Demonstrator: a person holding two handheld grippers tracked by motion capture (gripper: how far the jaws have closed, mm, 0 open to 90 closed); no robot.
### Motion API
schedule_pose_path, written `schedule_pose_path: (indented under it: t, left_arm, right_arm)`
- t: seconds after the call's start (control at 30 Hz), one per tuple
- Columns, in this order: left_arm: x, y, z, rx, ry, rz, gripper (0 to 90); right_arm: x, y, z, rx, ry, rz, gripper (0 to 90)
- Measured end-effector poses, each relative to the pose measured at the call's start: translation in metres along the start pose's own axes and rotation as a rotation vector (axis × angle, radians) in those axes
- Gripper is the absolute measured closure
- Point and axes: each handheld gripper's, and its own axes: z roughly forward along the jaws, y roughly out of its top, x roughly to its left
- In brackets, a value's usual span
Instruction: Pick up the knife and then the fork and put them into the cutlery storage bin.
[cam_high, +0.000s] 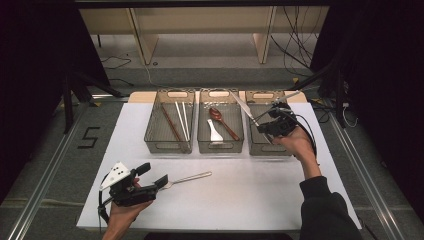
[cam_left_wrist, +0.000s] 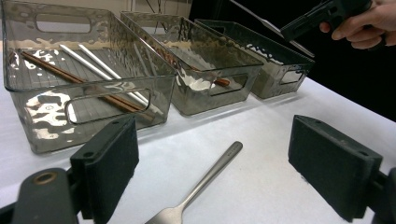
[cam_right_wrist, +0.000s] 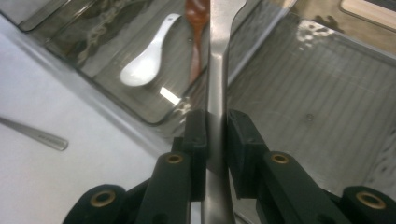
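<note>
Three clear bins stand in a row at the far side of the white table (cam_high: 250, 200): the left bin (cam_high: 150, 135) holds brown and white chopsticks (cam_high: 176, 122), the middle bin (cam_high: 202, 142) a white spoon (cam_high: 214, 131) and a brown wooden spoon (cam_high: 222, 122), and the right bin (cam_high: 260, 147) looks empty apart from what hangs over it. The right gripper (cam_high: 261, 122) has its jaws pressed on the flat shaft of a metal utensil (cam_high: 243, 107), which I take for a knife or fork, though its ends are hard to read; its long axis slants up and to the far left across the wall between the middle and right bins. The likely step is sorting cutlery, with this piece about to go into the right bin; that calls for lowering it, turning its length along the bin, then letting go. The left gripper (cam_high: 152, 176) rests low at the near left, jaws spread wide on either side of a fork (cam_high: 187, 178) lying flat on the table, handle pointing right and slightly far, head toward the gripper. Closing on its neck seems the next call there.
</note>
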Motion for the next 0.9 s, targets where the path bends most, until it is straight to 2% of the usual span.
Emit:
schedule_pose_path:
  t: [0.5,0.9]
  left_arm:
    - [0.0,0.0,0.0,0.001,0.0,0.0,15.6]
    - [0.001,0.0,-0.001,0.003,-0.001,0.001,15.6]
  right_arm:
    - [-0.026,-0.001,0.007,0.015,-0.08,0.115,79.3]
    - [-0.034,-0.003,0.014,0.038,-0.126,0.159,79.2]
